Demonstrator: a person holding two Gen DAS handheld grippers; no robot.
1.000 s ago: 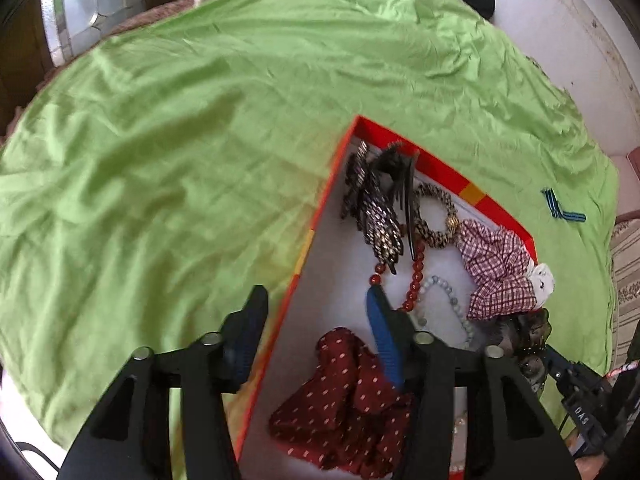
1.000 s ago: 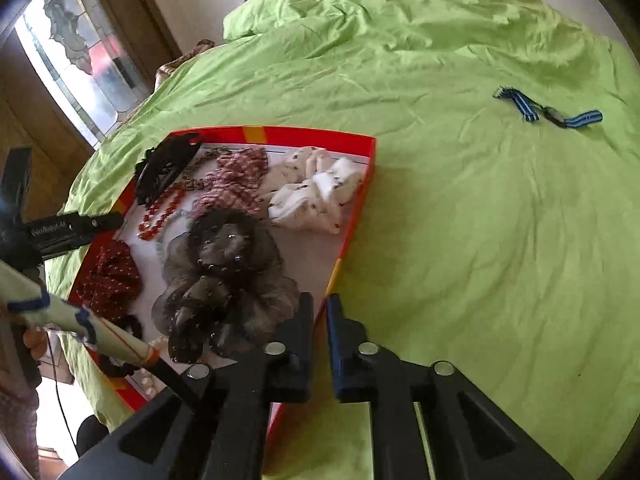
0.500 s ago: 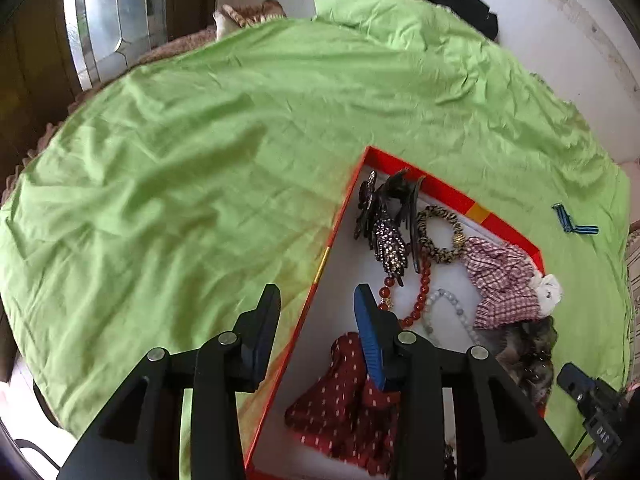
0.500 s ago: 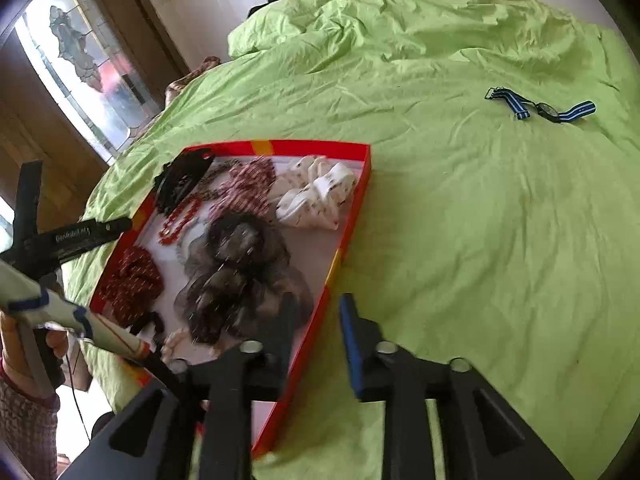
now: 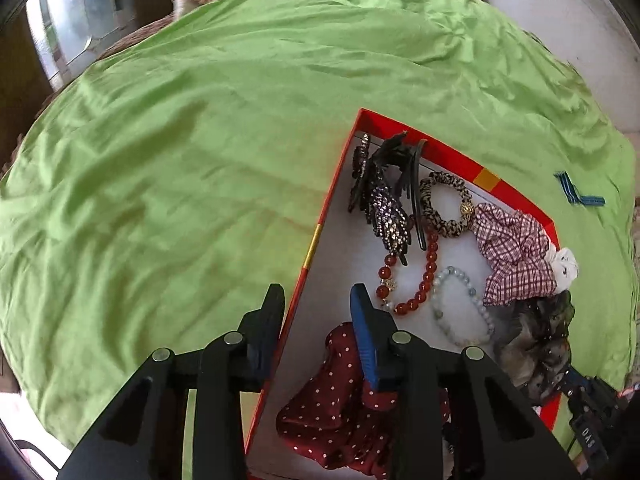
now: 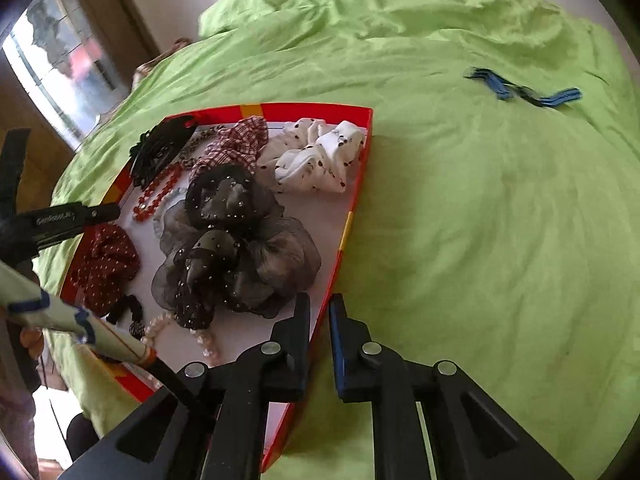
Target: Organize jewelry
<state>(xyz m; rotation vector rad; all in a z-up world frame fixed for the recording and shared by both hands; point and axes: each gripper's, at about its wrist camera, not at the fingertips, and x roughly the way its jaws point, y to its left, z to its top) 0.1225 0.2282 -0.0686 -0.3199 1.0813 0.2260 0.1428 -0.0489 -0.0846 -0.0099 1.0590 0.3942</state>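
My left gripper (image 5: 316, 312) straddles the left wall of the shallow red cardboard tray with a white floor (image 5: 320, 236), one finger outside over the wrinkled lime-green bedsheet (image 5: 180, 184), the blue-padded one inside; its jaws are closing, but I see clear gaps to the wall, so it grips nothing yet. Just under the inner finger lies a dark red scrunchie with white dots (image 5: 340, 404), soft and bunched. Ahead of the fingers sit a black rhinestone-studded hair claw (image 5: 384, 208), a leopard-print hair tie (image 5: 444, 204), a glossy red bead bracelet (image 5: 424, 276), a pale bead bracelet (image 5: 460, 304) and a crinkled red-and-white checked scrunchie (image 5: 516, 256). Further right, my right gripper (image 6: 319, 316) is clenched on the tray's right wall, which runs up between its fingers. Left of those fingers I see a puffy grey organza scrunchie with sparkly dots (image 6: 236, 252), a white spotted scrunchie (image 6: 320, 160) and a pearl bracelet (image 6: 180, 332). Most pieces are already gathered in the tray, so I judge the sorting far along; one blue-and-black striped strap (image 6: 524, 92) lies loose on the sheet, well beyond and right of my right fingers.
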